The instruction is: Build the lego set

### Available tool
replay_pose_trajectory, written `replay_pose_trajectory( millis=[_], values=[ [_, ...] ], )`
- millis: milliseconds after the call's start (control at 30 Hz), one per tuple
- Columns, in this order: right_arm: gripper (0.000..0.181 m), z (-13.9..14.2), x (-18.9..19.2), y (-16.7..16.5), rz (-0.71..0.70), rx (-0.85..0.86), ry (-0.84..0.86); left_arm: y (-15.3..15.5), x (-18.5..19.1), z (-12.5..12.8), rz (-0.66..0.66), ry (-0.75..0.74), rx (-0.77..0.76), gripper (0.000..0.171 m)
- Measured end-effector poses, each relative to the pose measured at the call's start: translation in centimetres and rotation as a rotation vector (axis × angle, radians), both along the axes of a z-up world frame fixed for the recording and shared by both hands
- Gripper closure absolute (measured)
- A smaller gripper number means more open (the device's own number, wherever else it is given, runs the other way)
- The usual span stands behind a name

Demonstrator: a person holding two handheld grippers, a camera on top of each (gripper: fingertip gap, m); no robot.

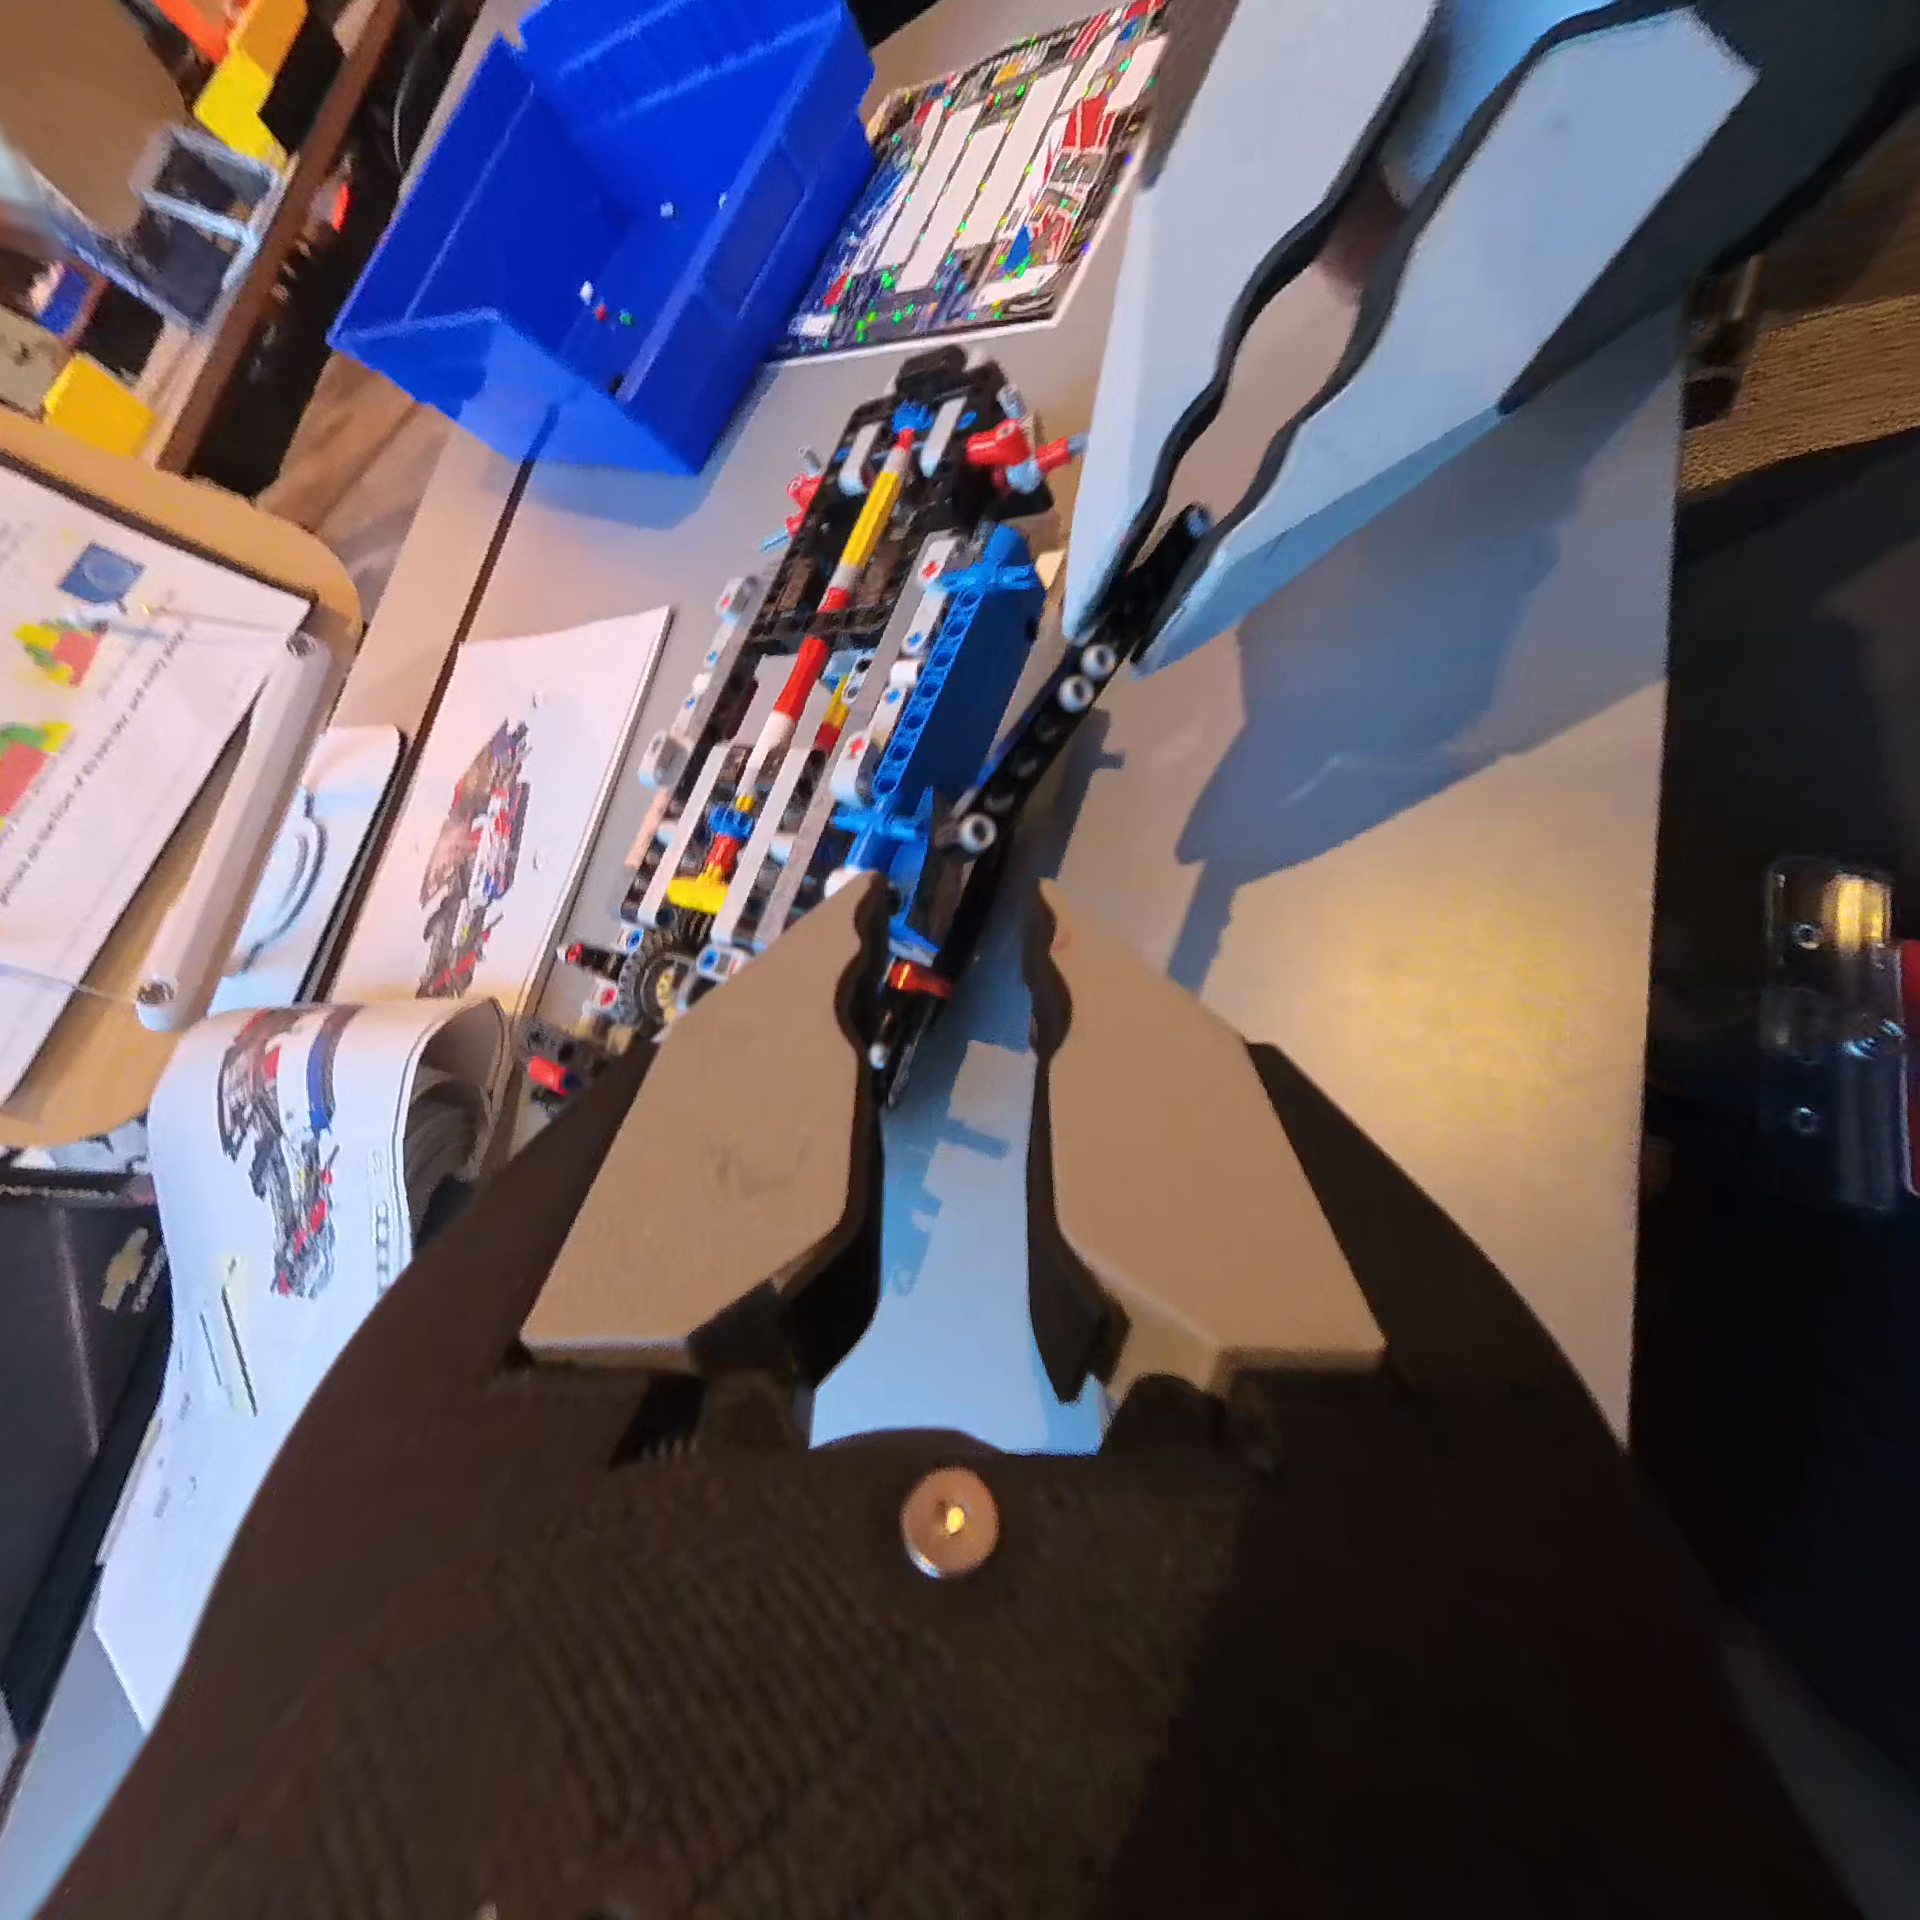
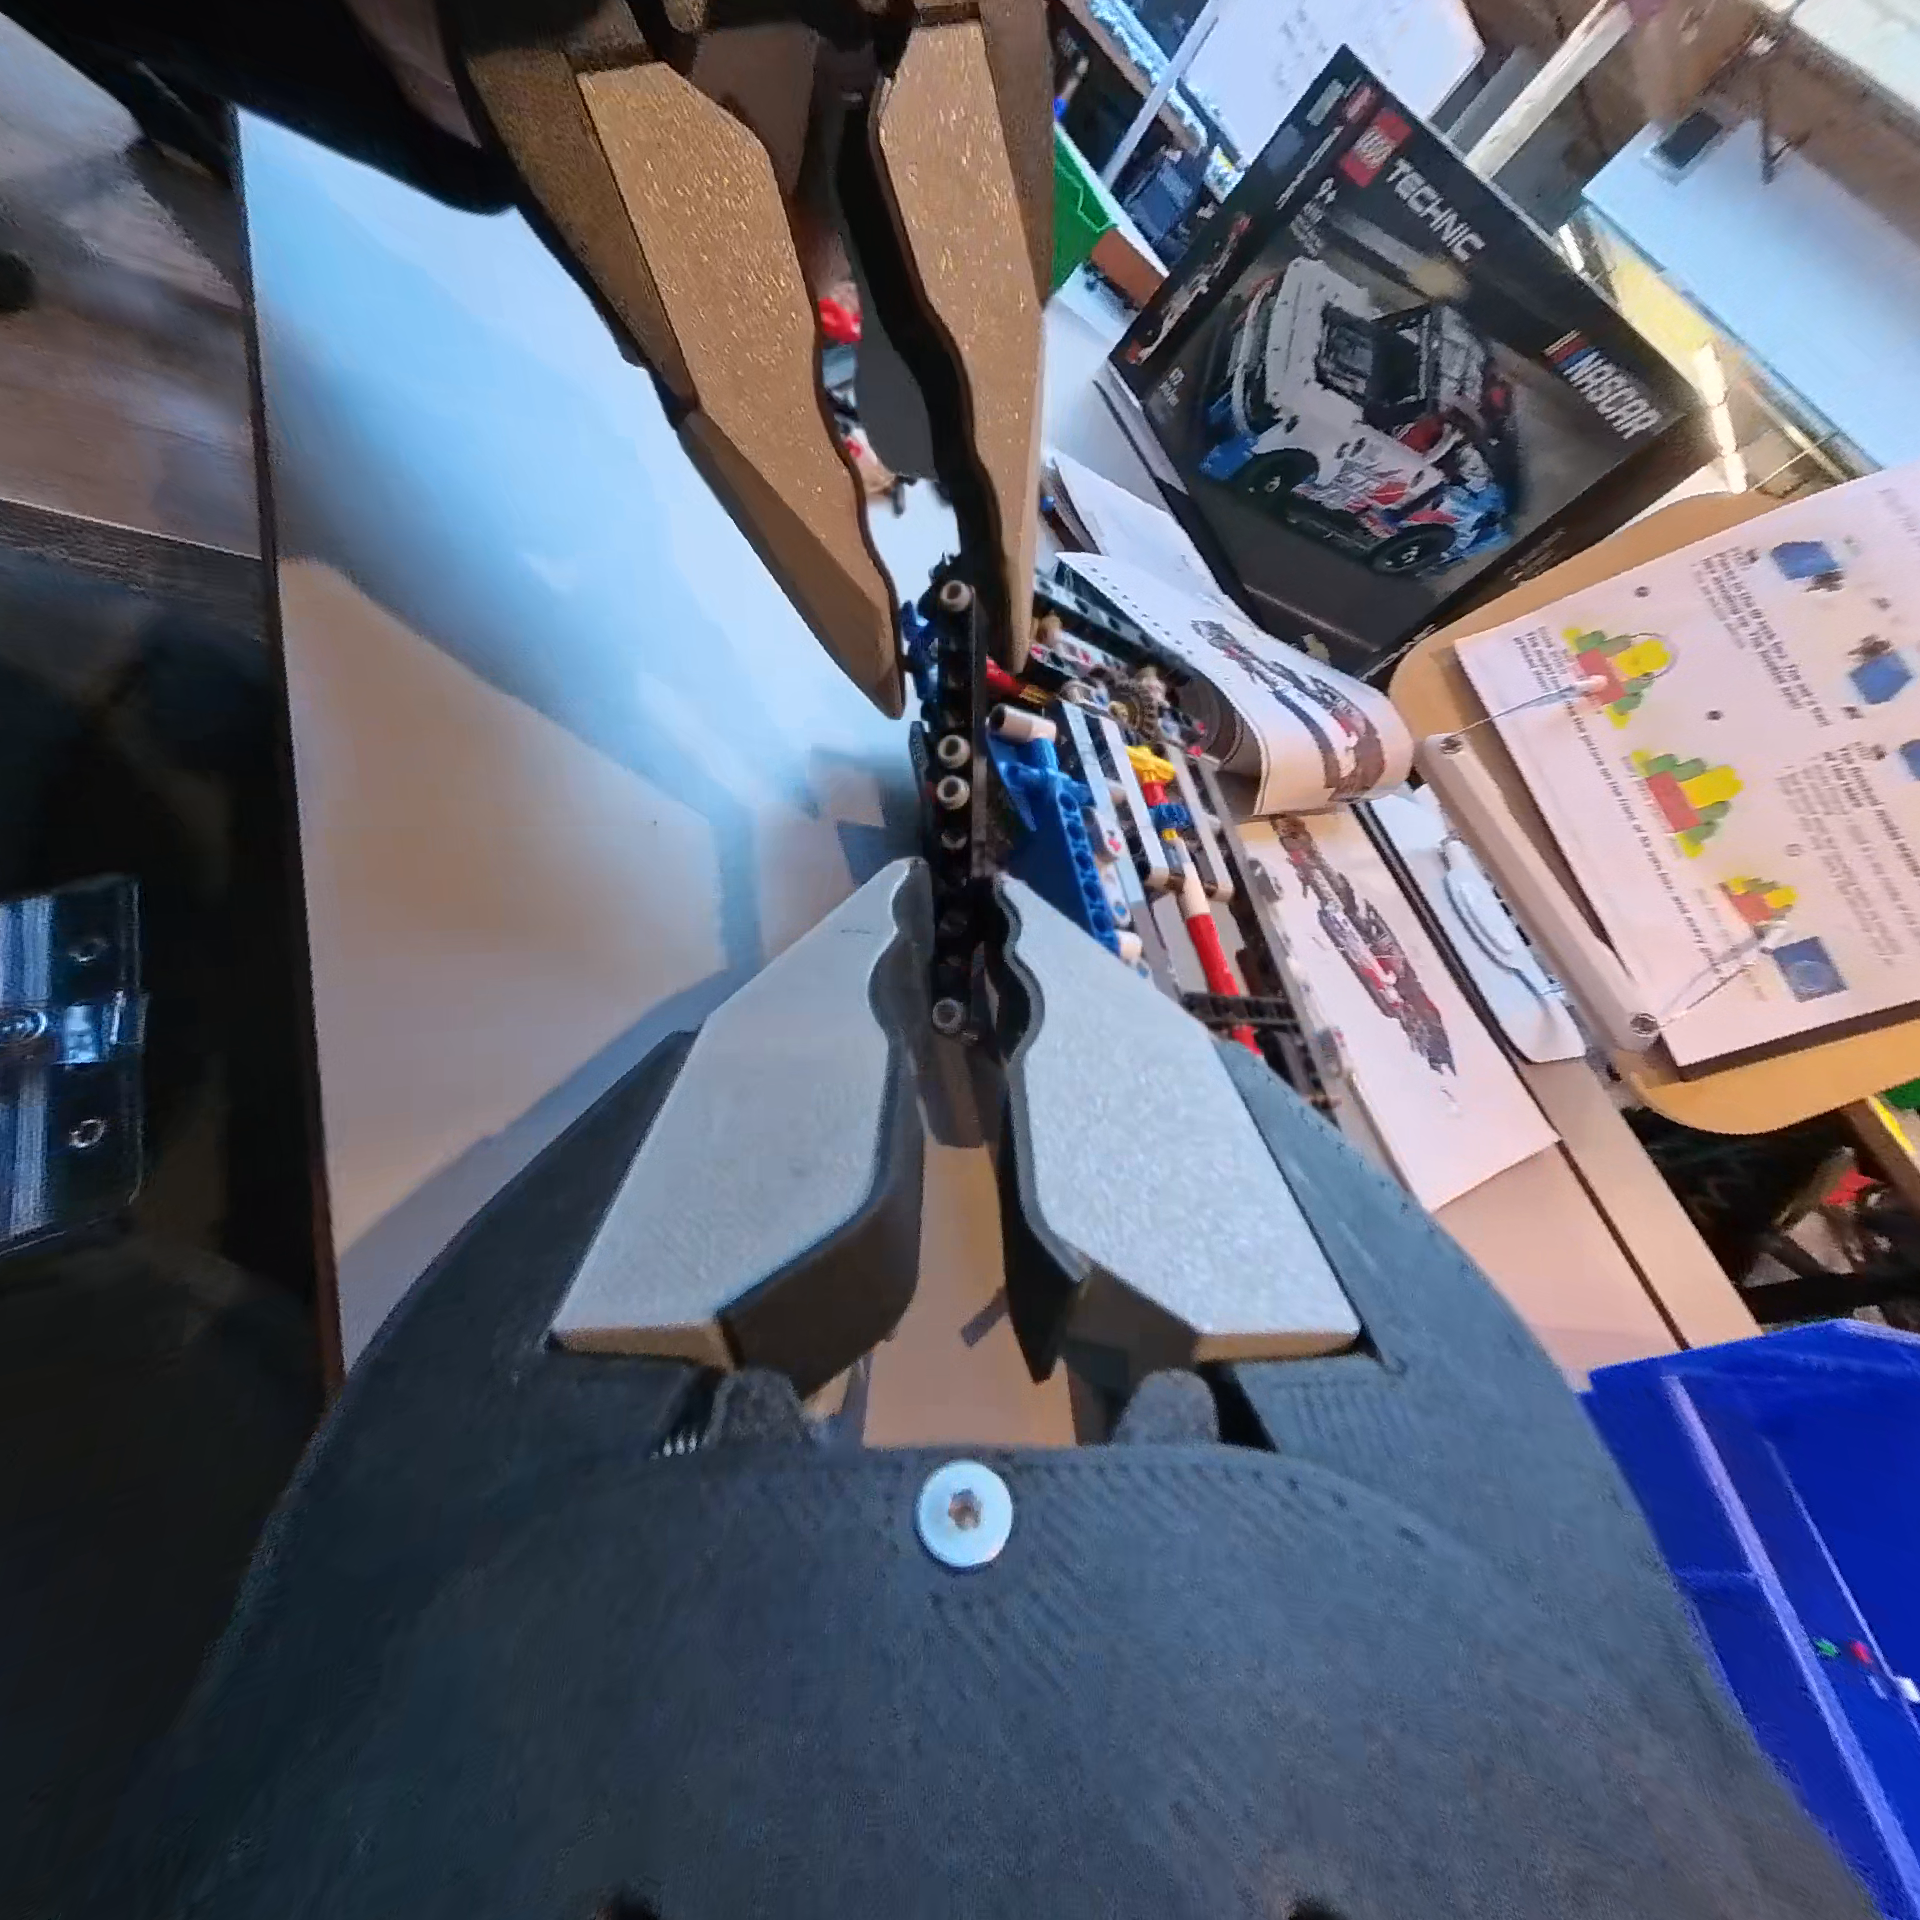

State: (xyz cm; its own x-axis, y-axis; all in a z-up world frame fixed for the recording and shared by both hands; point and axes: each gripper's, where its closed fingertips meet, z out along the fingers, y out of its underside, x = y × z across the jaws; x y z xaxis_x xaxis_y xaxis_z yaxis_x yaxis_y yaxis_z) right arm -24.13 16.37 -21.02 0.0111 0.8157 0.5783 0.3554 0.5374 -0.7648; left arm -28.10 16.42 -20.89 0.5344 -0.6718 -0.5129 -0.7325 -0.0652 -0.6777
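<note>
Both my hand-held grippers work one light, stiff black beam (image 2: 961, 790): right (image 2: 961, 935) pinches its end, left (image 1: 956, 914) spread beside the fragile chassis (image 1: 831, 665).

Printed branding and lettering are carried on the black set box (image 2: 1382, 416) that stands behind the bench. Lines of print are borne by the sheet on the wooden board (image 2: 1714, 769), too small to be read.

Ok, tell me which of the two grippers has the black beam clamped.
The right gripper: its jaws are shut on the black beam beside the blue side of the chassis. The left gripper is open, clamping nothing.
</note>
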Motion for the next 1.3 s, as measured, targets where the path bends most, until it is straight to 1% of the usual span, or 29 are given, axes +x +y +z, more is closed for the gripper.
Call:
replay_pose_trajectory(
  millis=[100, 200, 300, 400, 533, 633, 733, 833, 967, 1100, 1200, 1300],
  values=[
    [0.173, -0.6, 0.0, -0.1, 0.019, -0.028, -0.032, -0.2, 0.5, 0.1, -0.043, 0.033, 0.060, 0.162],
    [0.174, -0.9, -0.1, -0.1, 0.033, -0.032, -0.040, 0.0, 0.5, -0.5, -0.053, 0.097, 0.087, 0.166],
    [0.173, -1.2, -0.1, -0.1, 0.041, -0.040, -0.055, 0.1, 0.6, -0.8, -0.061, 0.121, 0.103, 0.165],
    [0.173, -1.6, -0.1, 0.0, 0.046, -0.040, -0.068, -0.1, 1.0, -0.8, -0.082, 0.106, 0.105, 0.162],
    [0.173, -1.7, -0.1, 0.1, 0.043, -0.032, -0.067, -0.2, 1.0, -1.0, -0.097, 0.125, 0.125, 0.164],
    [0.173, -1.3, -0.1, 0.7, -0.005, 0.040, -0.039, -0.1, 1.2, -1.0, -0.103, 0.137, 0.166, 0.166],
    [0.162, -0.9, -0.3, 0.1, -0.002, 0.112, -0.023, 0.3, 0.9, -1.2, -0.098, 0.179, 0.224, 0.166],
    [0.159, -0.7, -0.8, -0.6, 0.005, 0.123, -0.031, 0.4, 1.0, -1.1, -0.105, 0.248, 0.302, 0.167],
    [0.161, -0.4, -1.4, -0.8, -0.005, 0.183, -0.037, 0.1, 1.5, -1.1, -0.131, 0.340, 0.386, 0.168],
    [0.166, -0.9, -1.7, -0.7, -0.025, 0.303, -0.075, -0.1, 1.7, -1.1, -0.147, 0.369, 0.413, 0.167],
    [0.174, -0.8, -1.7, -0.7, -0.029, 0.352, -0.076, -0.3, 1.8, -1.3, -0.165, 0.387, 0.422, 0.167],
    [0.175, -0.7, -1.8, -0.8, -0.030, 0.393, -0.083, -0.4, 1.9, -1.1, -0.172, 0.404, 0.452, 0.167]
  ],
)
